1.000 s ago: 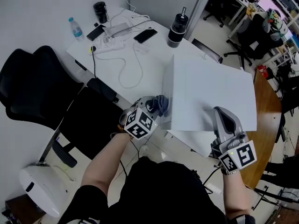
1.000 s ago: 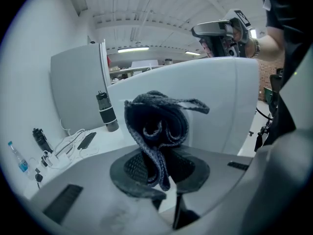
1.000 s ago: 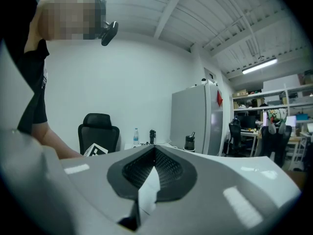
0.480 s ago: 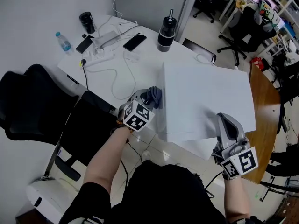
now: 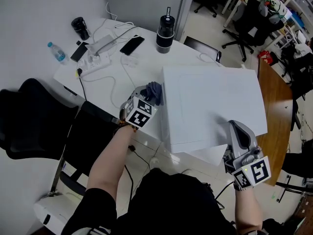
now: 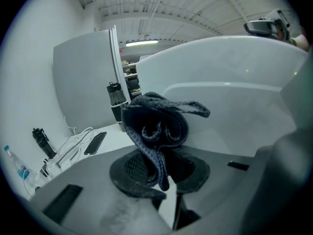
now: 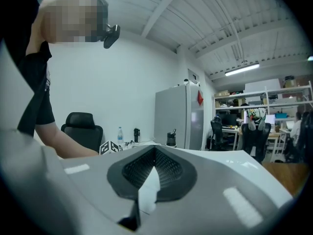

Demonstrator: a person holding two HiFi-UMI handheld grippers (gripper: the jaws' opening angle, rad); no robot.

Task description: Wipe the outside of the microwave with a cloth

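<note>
Dark knitted cloth is bunched between the fingers of the left gripper, which are nearly closed and clamp it at its lower folds; the loose upper loops stand free above the fingertips. In the head view the cloth lies against the upper part of the left side wall of the white microwave, with the left gripper just beside that wall. The right gripper rests on the near right part of the microwave's top; its fingers are drawn together at the tips and hold nothing. The microwave stands at the near edge of the bench, toward its right end. A black tumbler and a phone lie near the far edge, well apart from the work.

Step in hand, as judged: wiping the left side wall while the right gripper steadies the case. The next move calls for steady cloth pressure along that wall.
</note>
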